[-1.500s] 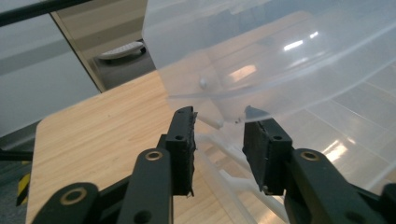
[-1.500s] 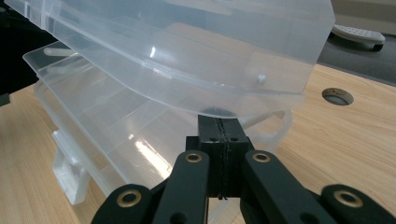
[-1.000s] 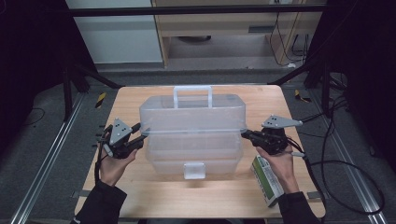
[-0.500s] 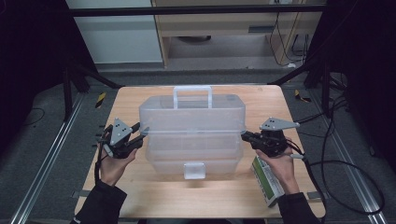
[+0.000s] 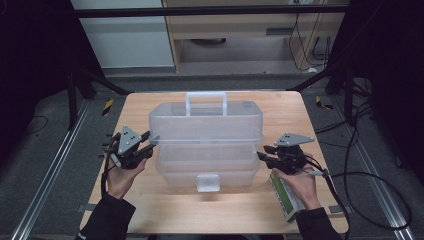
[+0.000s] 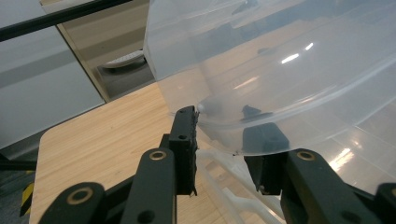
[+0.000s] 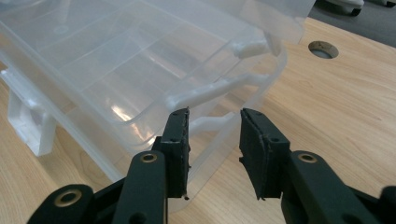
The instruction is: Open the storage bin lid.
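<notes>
Plastic, clear and thin-walled: the toolbox [image 5: 206, 142] sits mid-frame in the high view on the tabletop [image 5: 150, 210], its lid lifted, handle [image 5: 206, 102] at the top. It looks light, a little flexible and slick, so I judge the stiff rims and hinge arms the safest holds. The left hand-held gripper [image 5: 150, 142] meets the lid's left end; the right hand-held gripper [image 5: 261, 156] sits at the box's right end, with a green-and-white packet [image 5: 286, 197] under that hand at lower right.

In the left gripper view, the jaws are part spread with the lid's curved edge [image 6: 243, 135] between them; whether the pads press on it I cannot tell.

In the right gripper view, the jaws have just been opening and stand apart, nothing pinched, the white hinge arm [image 7: 210, 91] just beyond them.
</notes>
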`<state>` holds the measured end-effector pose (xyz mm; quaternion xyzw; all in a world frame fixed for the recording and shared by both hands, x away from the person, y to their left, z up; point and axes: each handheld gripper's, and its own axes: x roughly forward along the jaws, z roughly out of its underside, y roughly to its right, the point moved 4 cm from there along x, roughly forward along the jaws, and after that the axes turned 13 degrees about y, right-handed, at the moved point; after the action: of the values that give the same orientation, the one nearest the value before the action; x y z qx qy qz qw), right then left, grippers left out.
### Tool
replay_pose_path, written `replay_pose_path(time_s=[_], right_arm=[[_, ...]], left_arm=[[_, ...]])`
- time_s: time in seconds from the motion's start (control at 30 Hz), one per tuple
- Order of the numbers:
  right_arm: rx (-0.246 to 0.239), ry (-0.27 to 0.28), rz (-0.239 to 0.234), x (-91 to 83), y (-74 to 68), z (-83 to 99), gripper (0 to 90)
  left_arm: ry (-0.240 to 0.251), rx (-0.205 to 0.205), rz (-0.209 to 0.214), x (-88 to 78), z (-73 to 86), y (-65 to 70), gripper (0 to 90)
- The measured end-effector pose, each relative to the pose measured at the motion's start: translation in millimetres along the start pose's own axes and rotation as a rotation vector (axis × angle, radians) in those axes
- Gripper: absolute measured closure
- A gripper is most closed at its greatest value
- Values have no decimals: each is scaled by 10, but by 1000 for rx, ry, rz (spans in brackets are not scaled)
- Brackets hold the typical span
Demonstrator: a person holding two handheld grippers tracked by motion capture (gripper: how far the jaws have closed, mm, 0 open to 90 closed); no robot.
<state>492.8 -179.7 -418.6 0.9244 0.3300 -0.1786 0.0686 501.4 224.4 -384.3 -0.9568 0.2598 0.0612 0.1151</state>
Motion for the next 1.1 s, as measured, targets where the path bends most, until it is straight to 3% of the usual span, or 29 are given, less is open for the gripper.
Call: replay_pose_path(time_s=[0.13,0.63,0.93,1.1], right_arm=[[-6,-36,25,21,-7,42,620],[29,-89,12,102,-37,104,697],[52,-93,-4,126,-60,114,781],[74,-96,3,127,-60,115,783]], left_arm=[[-2,-3,2,1,-3,-5,652],[-4,-11,3,18,-29,-30,654],[-2,-14,7,39,-74,-60,658],[4,-17,1,63,-121,-82,665]])
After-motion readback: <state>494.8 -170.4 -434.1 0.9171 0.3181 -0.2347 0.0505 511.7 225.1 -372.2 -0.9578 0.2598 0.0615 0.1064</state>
